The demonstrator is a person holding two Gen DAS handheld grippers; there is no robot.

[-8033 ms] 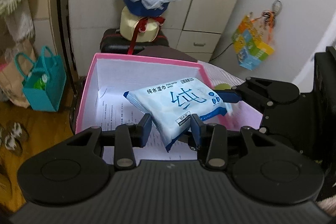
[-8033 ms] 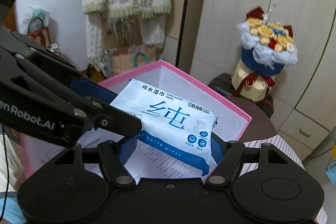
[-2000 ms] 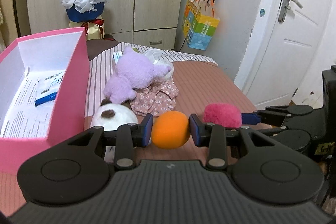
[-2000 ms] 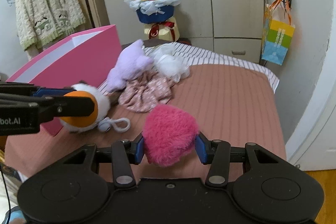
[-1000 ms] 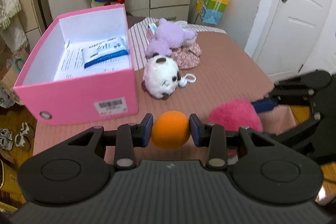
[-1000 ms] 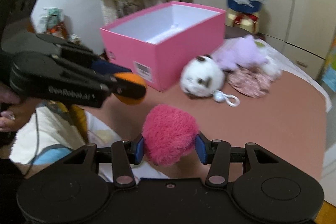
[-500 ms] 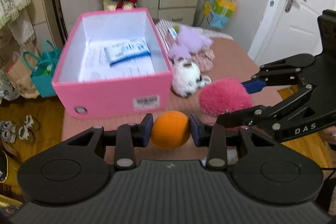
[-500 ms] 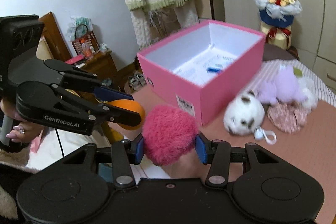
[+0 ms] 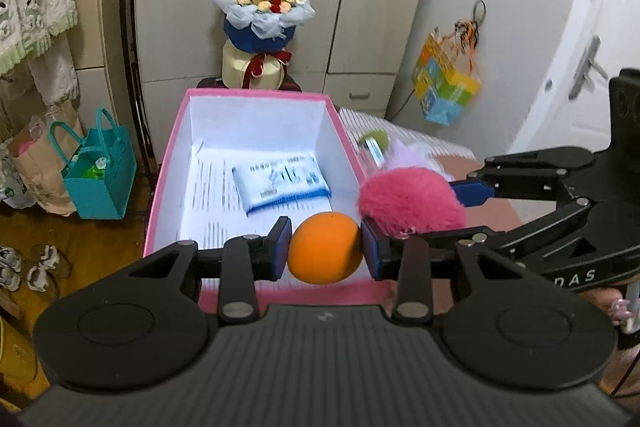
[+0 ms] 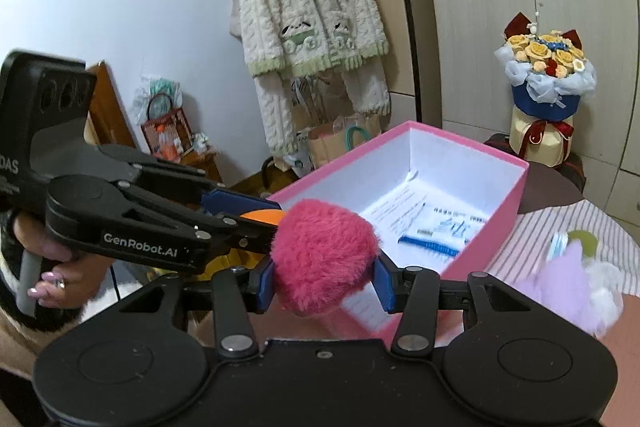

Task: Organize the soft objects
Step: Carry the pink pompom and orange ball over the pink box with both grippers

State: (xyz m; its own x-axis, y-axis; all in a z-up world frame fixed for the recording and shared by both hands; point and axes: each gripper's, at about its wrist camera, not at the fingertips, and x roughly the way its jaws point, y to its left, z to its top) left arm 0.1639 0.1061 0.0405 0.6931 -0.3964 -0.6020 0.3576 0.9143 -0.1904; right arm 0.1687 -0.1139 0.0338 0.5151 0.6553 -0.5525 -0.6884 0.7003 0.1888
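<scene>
My left gripper [image 9: 325, 247] is shut on an orange ball [image 9: 325, 247] and holds it above the near end of the open pink box [image 9: 164, 171]. My right gripper [image 10: 324, 281] is shut on a fluffy pink ball [image 10: 324, 261], which also shows in the left wrist view [image 9: 410, 199] over the box's right wall. A pack of wet wipes [image 9: 280, 183] lies on printed paper inside the box. The orange ball shows just left of the pink ball in the right wrist view [image 10: 262, 215]. A purple plush [image 10: 568, 279] lies on the bed to the right of the box.
A flower bouquet [image 9: 264, 27] stands behind the box by the wardrobe. A teal bag [image 9: 100, 179] and paper bags sit on the floor at left. A knitted cardigan [image 10: 308, 11] hangs on the wall. A colourful bag [image 9: 444, 83] hangs at right.
Both grippers have moved forward and over the pink box, still holding their balls. The box is now directly under the orange ball; the white plush has left the view.
</scene>
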